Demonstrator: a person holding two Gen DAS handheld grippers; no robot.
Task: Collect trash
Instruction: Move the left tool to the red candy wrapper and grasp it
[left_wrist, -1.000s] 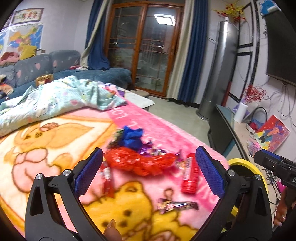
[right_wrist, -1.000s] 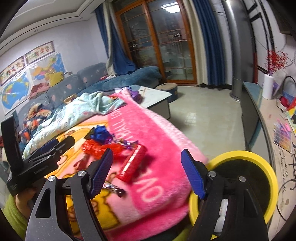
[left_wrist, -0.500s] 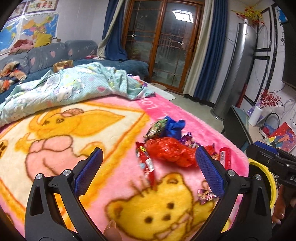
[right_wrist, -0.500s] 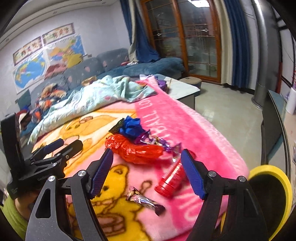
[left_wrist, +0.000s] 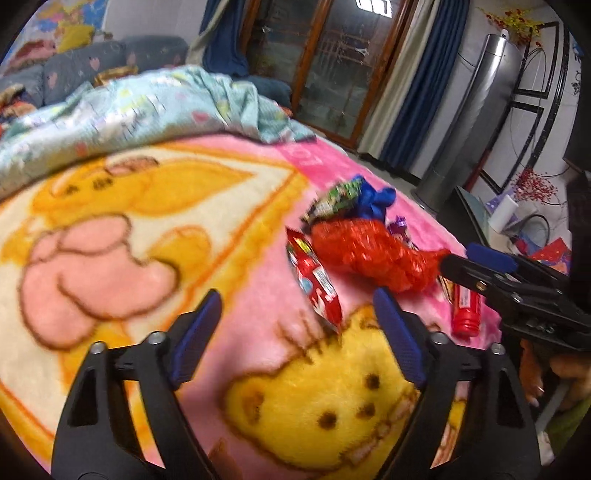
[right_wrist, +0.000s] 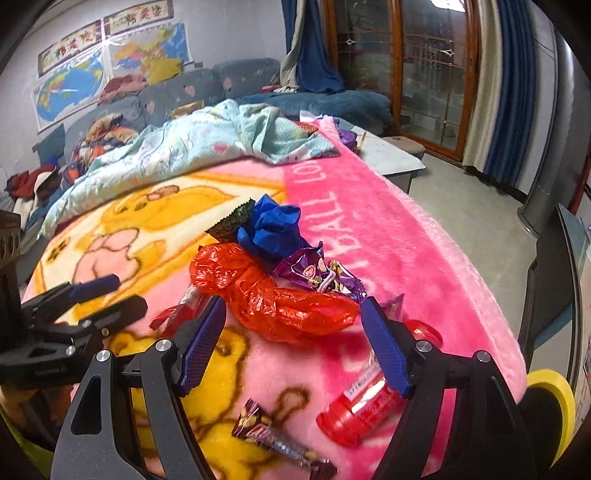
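Note:
Trash lies on a pink cartoon blanket (right_wrist: 388, 236): a crumpled red plastic bag (right_wrist: 273, 295) (left_wrist: 373, 254), a blue wrapper (right_wrist: 271, 229), a purple wrapper (right_wrist: 317, 273), a red snack packet (left_wrist: 314, 280), a red bottle (right_wrist: 365, 402) (left_wrist: 466, 310) and a brown candy wrapper (right_wrist: 273, 439). My right gripper (right_wrist: 293, 347) is open, its jaws on either side of the near end of the red bag. My left gripper (left_wrist: 295, 339) is open and empty, just short of the red snack packet. It also shows in the right wrist view (right_wrist: 107, 295).
A light blue quilt (right_wrist: 199, 144) is bunched at the far side of the blanket. A yellow-rimmed bin (right_wrist: 550, 402) stands by the blanket's right edge. A sofa (right_wrist: 207, 88), a low table (right_wrist: 388, 155) and glass doors lie beyond.
Both grippers have moved forward and down toward the trash pile. The right gripper now straddles the red bag. The left gripper has neared the red snack packet.

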